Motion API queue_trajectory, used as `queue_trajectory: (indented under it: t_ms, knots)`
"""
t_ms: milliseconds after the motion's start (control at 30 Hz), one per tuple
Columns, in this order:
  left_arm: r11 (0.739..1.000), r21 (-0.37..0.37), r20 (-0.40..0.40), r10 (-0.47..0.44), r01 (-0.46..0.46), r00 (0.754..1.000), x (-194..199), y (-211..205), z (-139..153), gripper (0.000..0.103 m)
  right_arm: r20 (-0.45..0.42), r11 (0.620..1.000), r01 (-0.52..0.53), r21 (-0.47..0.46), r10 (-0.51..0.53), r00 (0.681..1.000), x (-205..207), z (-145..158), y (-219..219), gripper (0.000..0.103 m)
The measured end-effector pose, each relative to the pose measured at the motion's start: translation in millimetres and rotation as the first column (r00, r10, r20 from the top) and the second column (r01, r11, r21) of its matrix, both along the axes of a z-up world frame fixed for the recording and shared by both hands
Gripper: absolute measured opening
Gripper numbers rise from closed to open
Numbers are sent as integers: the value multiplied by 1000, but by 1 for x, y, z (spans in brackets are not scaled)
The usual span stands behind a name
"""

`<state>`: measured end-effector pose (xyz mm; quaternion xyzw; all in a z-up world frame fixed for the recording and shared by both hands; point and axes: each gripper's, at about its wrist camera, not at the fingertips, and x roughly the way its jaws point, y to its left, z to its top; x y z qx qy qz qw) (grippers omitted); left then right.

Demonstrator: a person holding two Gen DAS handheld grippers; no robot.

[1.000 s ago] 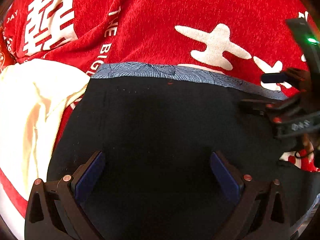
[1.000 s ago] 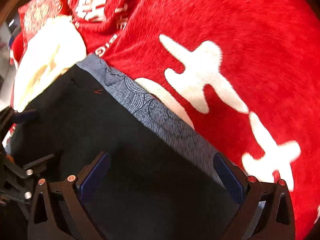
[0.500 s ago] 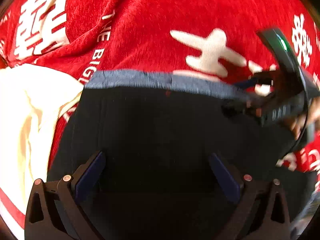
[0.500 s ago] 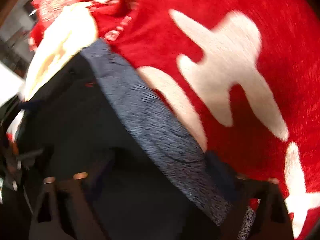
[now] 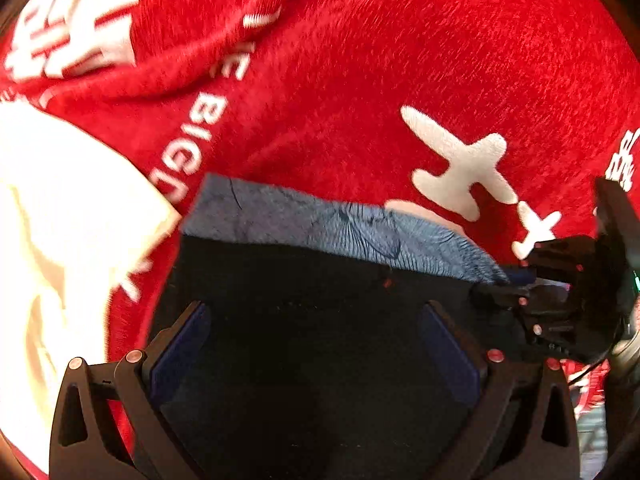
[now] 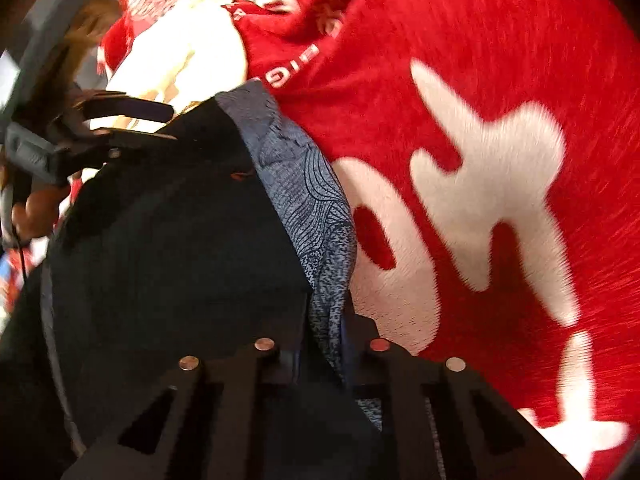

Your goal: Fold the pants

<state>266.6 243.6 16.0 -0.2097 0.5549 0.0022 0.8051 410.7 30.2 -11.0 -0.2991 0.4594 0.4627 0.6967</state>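
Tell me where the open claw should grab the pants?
Probably the gray waistband, at the pants' left corner. The right claw is already shut on the band's other end, so the open left claw could slide forward over the flat black cloth and pinch that far edge on the red blanket.

At six o'clock we lose the pants (image 5: 312, 360) past the edge; the red blanket (image 6: 500, 80) lettering smears.

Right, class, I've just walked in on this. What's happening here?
A person is folding dark pants on a red blanket. The right gripper is shut on the pants' blue-grey patterned band. The left gripper hovers open over the dark fabric. A cream cloth lies beside them.
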Motion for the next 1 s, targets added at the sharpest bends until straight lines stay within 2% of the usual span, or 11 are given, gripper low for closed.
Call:
queue_trajectory:
  t_ms: [200,300,367,600,667,767,800,833,867,900,1000]
  knots:
    - [993,-100,-17,62,-64,998,14,9,9,103,264,998,-27,62,10,964,-62,32,-17,12]
    - [978,-176,-82,99,-112,992,26,13,9,103,360,998,-41,53,20,933,-85,32,-18,12]
    - [976,-158,-151,125,-149,981,39,11,5,103,410,998,-51,33,33,912,-97,27,-16,12]
    - [962,-50,-396,229,-270,889,76,0,-11,103,453,998,-57,8,47,890,-109,15,-8,12]
    - [958,-35,-428,242,-283,871,80,-5,-13,103,460,998,-58,13,46,887,-110,10,1,12]
    - [938,-86,-389,279,-336,878,83,-11,-6,101,464,998,-62,17,47,885,-113,8,2,12]
    - [938,-59,-394,293,-342,871,84,-15,-9,92,461,998,-60,22,44,887,-114,8,2,12]
    - [942,-34,-409,292,-334,864,86,-18,-13,46,454,998,-57,28,38,890,-113,7,2,12]
    - [948,9,-452,287,-317,845,87,-23,-23,14,451,998,-53,32,33,892,-115,7,1,12]
    - [944,0,-469,291,-329,834,85,-23,-31,14,448,998,-48,38,26,894,-115,7,1,12]
    - [950,5,-415,286,-313,864,77,-26,-17,10,445,997,-37,61,6,896,-112,9,2,12]
